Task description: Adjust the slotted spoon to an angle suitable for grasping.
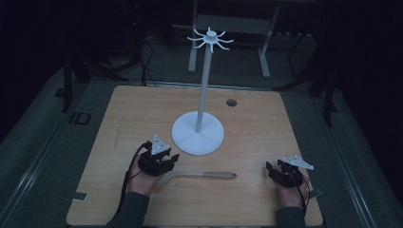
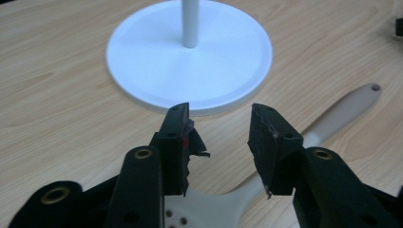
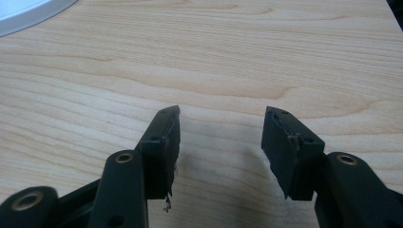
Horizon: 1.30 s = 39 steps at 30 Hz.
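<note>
While the slotted spoon (image 1: 199, 175) lies unlifted on the table (image 1: 133, 114) beside the bare hook stand (image 1: 198, 135), left gripper (image 2: 219, 126) and right gripper (image 3: 221, 130) fingers gape empty: hanging, presumably, all left

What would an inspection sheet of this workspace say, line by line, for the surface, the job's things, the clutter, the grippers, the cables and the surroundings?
Surface: wooden table, bare light wood with a small round hole near the far edge.
Job's things: white hook stand upright at mid-table; slotted spatula lying flat in front of it, handle toward the person's right.
Clutter: a small pale tab at the near-left edge.
Grippers: left gripper open, over the spatula's head end; right gripper open, above bare wood.
Cables: a black cable trails from the left gripper; dark cables lie on the floor beyond.
Surroundings: dim room, grey floor, metal frame legs behind the table.
</note>
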Each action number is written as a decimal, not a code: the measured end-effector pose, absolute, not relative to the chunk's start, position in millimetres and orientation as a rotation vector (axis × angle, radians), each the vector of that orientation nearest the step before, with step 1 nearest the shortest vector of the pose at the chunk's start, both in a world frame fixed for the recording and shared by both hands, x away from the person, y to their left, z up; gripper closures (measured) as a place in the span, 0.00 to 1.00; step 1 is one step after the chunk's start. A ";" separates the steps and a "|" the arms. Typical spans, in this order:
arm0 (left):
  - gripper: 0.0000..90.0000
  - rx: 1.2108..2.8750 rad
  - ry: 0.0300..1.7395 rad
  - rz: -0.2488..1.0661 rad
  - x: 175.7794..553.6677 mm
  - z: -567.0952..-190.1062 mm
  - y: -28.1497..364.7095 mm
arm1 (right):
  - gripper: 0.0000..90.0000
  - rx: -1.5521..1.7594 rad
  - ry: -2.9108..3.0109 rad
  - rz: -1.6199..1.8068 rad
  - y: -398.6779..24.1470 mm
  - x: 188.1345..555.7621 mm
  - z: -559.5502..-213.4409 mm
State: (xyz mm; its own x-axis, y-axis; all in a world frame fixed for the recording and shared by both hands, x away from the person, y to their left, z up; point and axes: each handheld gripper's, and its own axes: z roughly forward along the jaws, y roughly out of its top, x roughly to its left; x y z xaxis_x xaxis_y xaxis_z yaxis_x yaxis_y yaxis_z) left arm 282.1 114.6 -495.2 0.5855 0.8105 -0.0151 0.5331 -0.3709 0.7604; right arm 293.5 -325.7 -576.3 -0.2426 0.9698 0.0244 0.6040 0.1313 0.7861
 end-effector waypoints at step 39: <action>0.64 2.355 0.781 0.350 308.1 -510.8 57.9 | 0.50 1.518 1.915 0.936 -326.7 294.1 -576.5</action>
